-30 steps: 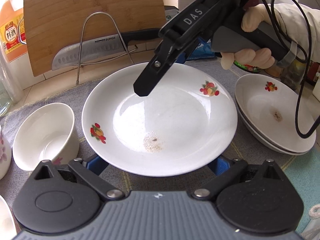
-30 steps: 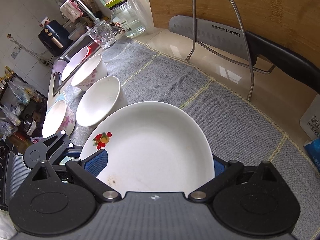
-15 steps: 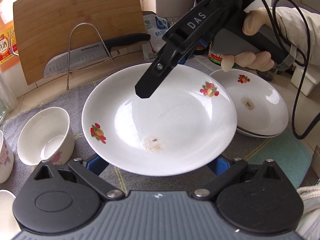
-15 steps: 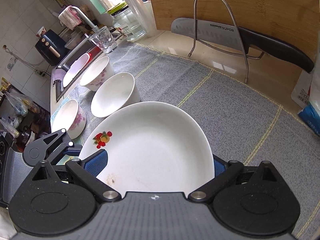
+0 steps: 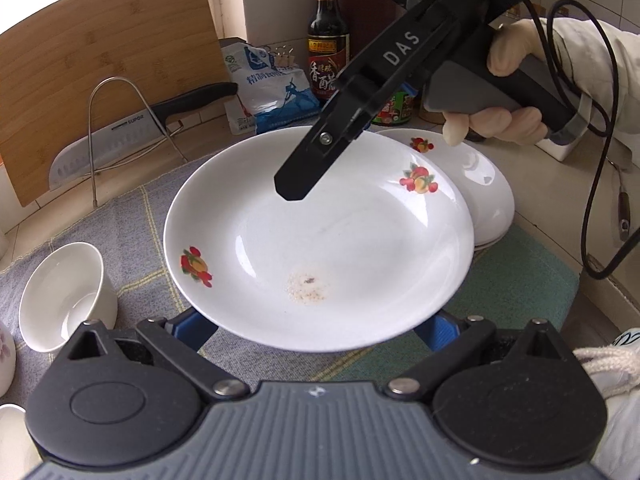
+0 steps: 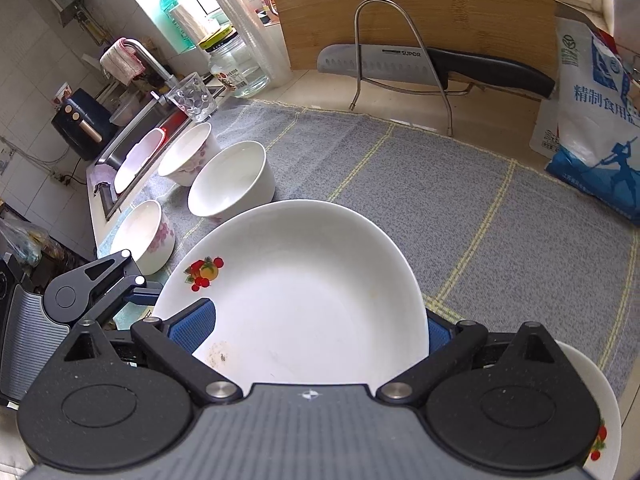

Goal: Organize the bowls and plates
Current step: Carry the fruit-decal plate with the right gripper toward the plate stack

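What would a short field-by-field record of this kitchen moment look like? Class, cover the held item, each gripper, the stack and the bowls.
held item: white fruit-print plate, lifted above the grey mat
left gripper: fingers either side of the plate's near rim; grip cannot be confirmed
right gripper: a blue pad lies over the plate's rim
plate mark: brownish speckled patch inside
stack: matching plates beside and partly behind the held plate
bowls: plain white bowl, floral bowls nearby
backdrop: knife on wire rack, cutting board behind

Knife (image 6: pixel 420 65) rests in wire rack (image 6: pixel 400 52) against cutting board (image 5: pixel 100 72); salt bag (image 6: pixel 596 128) beside; grey mat (image 6: pixel 400 176) covers surface.
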`<move>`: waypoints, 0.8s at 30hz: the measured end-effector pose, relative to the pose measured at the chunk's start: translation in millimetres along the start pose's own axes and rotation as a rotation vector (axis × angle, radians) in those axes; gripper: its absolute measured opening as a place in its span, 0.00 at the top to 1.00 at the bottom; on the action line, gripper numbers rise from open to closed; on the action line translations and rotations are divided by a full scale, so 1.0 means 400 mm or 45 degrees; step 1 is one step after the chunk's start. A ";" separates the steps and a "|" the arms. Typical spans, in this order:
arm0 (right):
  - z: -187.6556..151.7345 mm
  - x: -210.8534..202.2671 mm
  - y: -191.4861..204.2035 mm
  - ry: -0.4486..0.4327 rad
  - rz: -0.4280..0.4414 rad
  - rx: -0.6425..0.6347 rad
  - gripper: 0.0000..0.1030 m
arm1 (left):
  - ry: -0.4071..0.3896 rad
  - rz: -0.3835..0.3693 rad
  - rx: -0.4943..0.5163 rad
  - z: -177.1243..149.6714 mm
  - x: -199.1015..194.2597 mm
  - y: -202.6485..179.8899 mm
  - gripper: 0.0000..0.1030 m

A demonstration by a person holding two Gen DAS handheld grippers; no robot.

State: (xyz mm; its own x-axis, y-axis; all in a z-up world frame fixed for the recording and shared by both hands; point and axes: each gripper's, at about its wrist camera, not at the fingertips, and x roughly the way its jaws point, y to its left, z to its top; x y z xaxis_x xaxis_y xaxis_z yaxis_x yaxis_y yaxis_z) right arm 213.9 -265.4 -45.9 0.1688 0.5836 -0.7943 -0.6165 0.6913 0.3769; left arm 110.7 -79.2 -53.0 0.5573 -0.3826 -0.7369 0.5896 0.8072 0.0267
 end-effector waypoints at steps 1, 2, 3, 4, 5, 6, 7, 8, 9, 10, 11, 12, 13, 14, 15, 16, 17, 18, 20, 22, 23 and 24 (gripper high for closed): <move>-0.007 -0.007 0.000 -0.008 -0.007 0.011 0.00 | 0.001 -0.009 0.006 0.001 0.000 -0.003 0.02; -0.014 -0.012 -0.002 -0.015 -0.014 0.021 0.00 | 0.000 -0.022 0.016 0.003 -0.001 -0.007 0.02; -0.021 -0.018 -0.004 -0.022 -0.021 0.032 0.00 | 0.000 -0.033 0.027 0.005 0.000 -0.011 0.02; -0.029 -0.024 -0.006 -0.029 -0.029 0.042 0.00 | -0.001 -0.042 0.038 0.008 0.001 -0.014 0.02; -0.036 -0.031 -0.008 -0.036 -0.036 0.050 0.00 | -0.001 -0.053 0.049 0.011 0.003 -0.018 0.02; -0.042 -0.036 -0.011 -0.041 -0.042 0.059 0.00 | 0.001 -0.063 0.058 0.014 0.004 -0.021 0.02; -0.050 -0.044 -0.015 -0.050 -0.049 0.072 0.00 | 0.003 -0.074 0.067 0.017 0.006 -0.026 0.02; -0.056 -0.050 -0.018 -0.057 -0.057 0.082 0.00 | 0.003 -0.085 0.078 0.021 0.009 -0.030 0.02; -0.062 -0.056 -0.022 -0.063 -0.064 0.092 0.00 | 0.003 -0.096 0.089 0.025 0.013 -0.034 0.02; -0.069 -0.063 -0.026 -0.071 -0.071 0.104 0.00 | 0.002 -0.106 0.100 0.029 0.015 -0.037 0.02; -0.077 -0.070 -0.032 -0.078 -0.079 0.115 0.00 | 0.002 -0.118 0.113 0.033 0.019 -0.041 0.02; -0.084 -0.078 -0.038 -0.083 -0.087 0.127 0.00 | 0.001 -0.129 0.125 0.038 0.022 -0.045 0.02; -0.093 -0.085 -0.045 -0.089 -0.096 0.138 0.00 | 0.001 -0.138 0.134 0.041 0.025 -0.048 0.02; -0.100 -0.091 -0.049 -0.094 -0.105 0.148 0.00 | 0.001 -0.151 0.146 0.046 0.030 -0.053 0.02; -0.107 -0.097 -0.054 -0.098 -0.115 0.159 0.00 | 0.002 -0.165 0.156 0.050 0.035 -0.056 0.02; -0.117 -0.106 -0.061 -0.103 -0.126 0.174 0.00 | 0.004 -0.180 0.166 0.055 0.041 -0.060 0.02; -0.126 -0.112 -0.068 -0.108 -0.135 0.187 0.00 | 0.005 -0.195 0.175 0.059 0.047 -0.064 0.02; -0.135 -0.118 -0.074 -0.111 -0.142 0.200 0.00 | 0.007 -0.207 0.182 0.062 0.051 -0.067 0.02; -0.151 -0.128 -0.088 -0.119 -0.156 0.229 0.00 | 0.012 -0.233 0.199 0.066 0.065 -0.085 0.02; -0.166 -0.134 -0.101 -0.121 -0.171 0.251 0.00 | 0.017 -0.253 0.213 0.071 0.078 -0.100 0.02; -0.174 -0.137 -0.107 -0.123 -0.178 0.263 0.00 | 0.020 -0.263 0.223 0.074 0.086 -0.108 0.02; -0.181 -0.141 -0.113 -0.124 -0.184 0.272 0.00 | 0.023 -0.270 0.231 0.075 0.091 -0.115 0.02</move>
State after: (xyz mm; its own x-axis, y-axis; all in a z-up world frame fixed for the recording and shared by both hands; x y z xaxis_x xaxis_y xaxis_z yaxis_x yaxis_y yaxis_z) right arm 176.6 -360.4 -52.7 0.3229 0.5038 -0.8012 -0.4062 0.8384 0.3635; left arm 121.4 -143.6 -60.8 0.4006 -0.5249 -0.7510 0.7879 0.6157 -0.0101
